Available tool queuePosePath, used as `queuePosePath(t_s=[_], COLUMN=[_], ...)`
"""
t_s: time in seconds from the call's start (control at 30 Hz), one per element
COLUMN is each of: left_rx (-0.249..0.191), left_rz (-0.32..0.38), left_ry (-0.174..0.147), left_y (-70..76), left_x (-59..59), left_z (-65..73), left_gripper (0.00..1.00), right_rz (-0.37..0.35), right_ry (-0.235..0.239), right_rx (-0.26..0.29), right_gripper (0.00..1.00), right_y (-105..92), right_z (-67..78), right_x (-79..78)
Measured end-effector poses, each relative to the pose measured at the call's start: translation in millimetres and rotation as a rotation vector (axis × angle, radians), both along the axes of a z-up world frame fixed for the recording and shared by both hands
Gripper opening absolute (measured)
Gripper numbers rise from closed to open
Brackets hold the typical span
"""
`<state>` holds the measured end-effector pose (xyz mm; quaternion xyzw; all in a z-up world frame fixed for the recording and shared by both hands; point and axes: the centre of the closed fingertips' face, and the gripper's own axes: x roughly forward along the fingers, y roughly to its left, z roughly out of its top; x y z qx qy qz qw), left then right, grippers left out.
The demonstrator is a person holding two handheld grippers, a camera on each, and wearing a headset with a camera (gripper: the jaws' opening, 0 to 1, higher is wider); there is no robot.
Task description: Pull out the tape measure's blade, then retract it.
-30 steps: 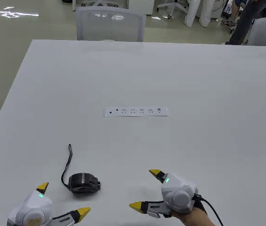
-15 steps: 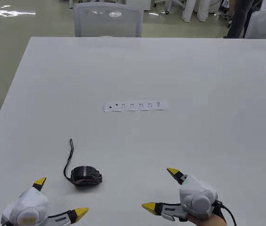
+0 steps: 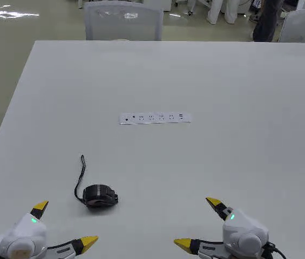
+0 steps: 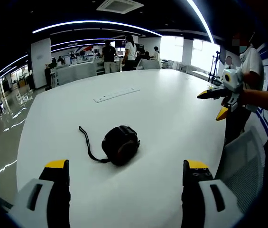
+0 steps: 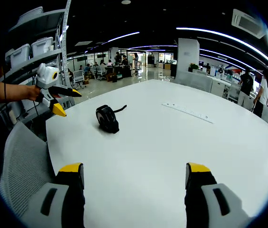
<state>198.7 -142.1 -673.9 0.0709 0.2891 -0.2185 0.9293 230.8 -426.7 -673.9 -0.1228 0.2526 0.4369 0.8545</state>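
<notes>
The tape measure [image 3: 100,195] lies on its side on the white table [image 3: 222,81], near the edge which is closest to me, and its blade is not yet pulled out. It is a dark round case, and a thin black wrist strap [image 3: 80,178] goes from it toward 11 o'clock and lies loose on the table.

Nothing touches the case. My left gripper [image 3: 65,222] hovers near it, with the case at about 1 o'clock from the yellow tips. Its jaws are wide apart and hold nothing; in the left gripper view the case stands between the two jaws, a little ahead of them. My right gripper [image 3: 197,222] is well apart from the case, which is at about 10 o'clock from it. These jaws are also spread wide and empty, and they are above bare table.

A white power strip [image 3: 155,117] lies flat at about 1 o'clock from the tape measure, well apart, near the middle of the table. Between the case and the strip the surface is bare, and also toward 3 o'clock. The left edge of the table runs at 9 o'clock from the case, not very far. A grey mesh chair [image 3: 122,21] stands at the far edge, at 12 o'clock.
</notes>
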Motion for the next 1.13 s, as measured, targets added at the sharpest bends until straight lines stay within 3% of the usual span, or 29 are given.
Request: queuePosePath(t_s=[0.1, 0.43, 1.13], left_rx=[0.015, -0.008, -0.018], left_rz=[-0.021, -0.032, -0.005], left_ry=[-0.003, -0.002, 0.007], left_y=[-1.2, -3.0, 8.9], left_x=[-5.1, -10.2, -18.7], left_z=[1.0, 3.3, 1.7], left_gripper=[0.99, 0.99, 0.99], right_rz=[-0.005, -0.003, 0.016], right_ry=[-0.003, -0.003, -0.001], right_rx=[0.0, 0.022, 0.022], right_gripper=[0.9, 0.92, 0.92], right_y=[-3.1, -3.4, -0.4], right_z=[1.4, 3.1, 7.7], right_x=[-1.3, 0.6, 1.3])
